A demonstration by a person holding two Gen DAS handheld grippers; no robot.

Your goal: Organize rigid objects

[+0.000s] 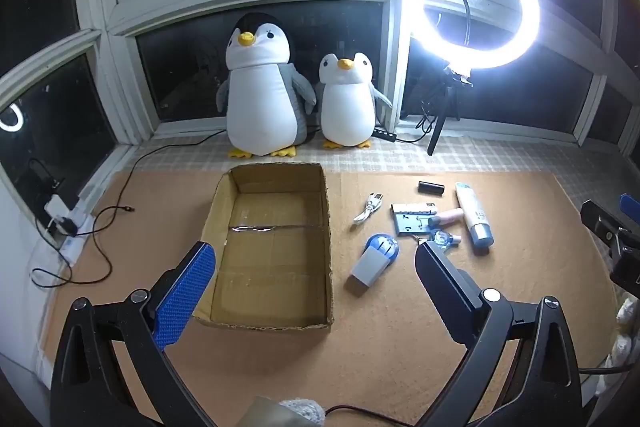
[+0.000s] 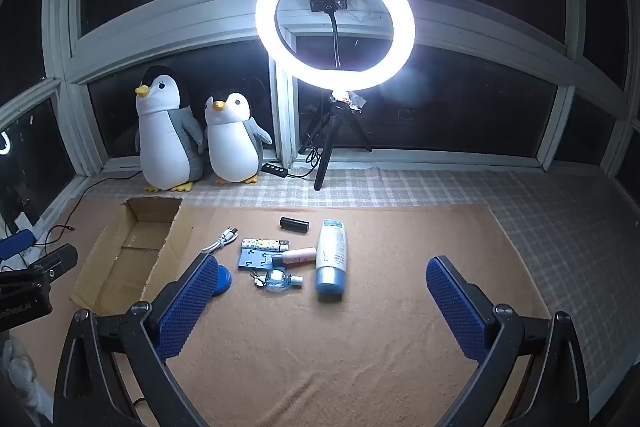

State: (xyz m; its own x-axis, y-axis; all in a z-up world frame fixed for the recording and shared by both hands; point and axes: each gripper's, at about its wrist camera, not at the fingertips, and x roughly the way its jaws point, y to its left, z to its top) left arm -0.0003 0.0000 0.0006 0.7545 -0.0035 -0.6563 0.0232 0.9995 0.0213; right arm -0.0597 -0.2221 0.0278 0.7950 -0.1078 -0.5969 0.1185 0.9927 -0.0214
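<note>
Nearest to me, my left hand-held gripper point(image 1: 316, 259) hangs with its jaws spread as wide as they go and nothing between them, tilted down over the near end of the cardboard box point(image 1: 326, 247). My right hand-held gripper point(image 2: 320, 277) is just as wide apart and equally empty, angled down at bare tan mat point(image 2: 360, 347) in front of the scattered things.

Nothing lies in the box yet, so I judge I am at the very start: choosing the first piece to carry over.

Just past my left jaws, right of the box, lies the round blue gadget with the grey block point(image 1: 374, 259). It is the closest item to the box and looks like the easiest first pick for my left side. Beyond it comes the cluster: a small clear perfume bottle point(image 2: 280, 279), a blue flat plate point(image 2: 256, 257) with a pink tube point(image 2: 296, 257) lying partly across it, a patterned bar point(image 2: 266, 244) touching the plate's far edge, and a tall white tube with a blue cap point(image 2: 330, 259) lying lengthwise on the right. Farther out sit a coiled white cable point(image 2: 220, 241) and a black cylinder point(image 2: 295, 224), each apart from the rest.

My next move calls for lowering one gripper so its open jaws straddle a single piece. The white tube, clear on its right side, suits my right hand; the overlapping pieces need care not to drag their neighbours.

At the back, two plush penguins point(image 1: 292, 95) and a ring light point(image 1: 472, 7) stand by the window.
</note>
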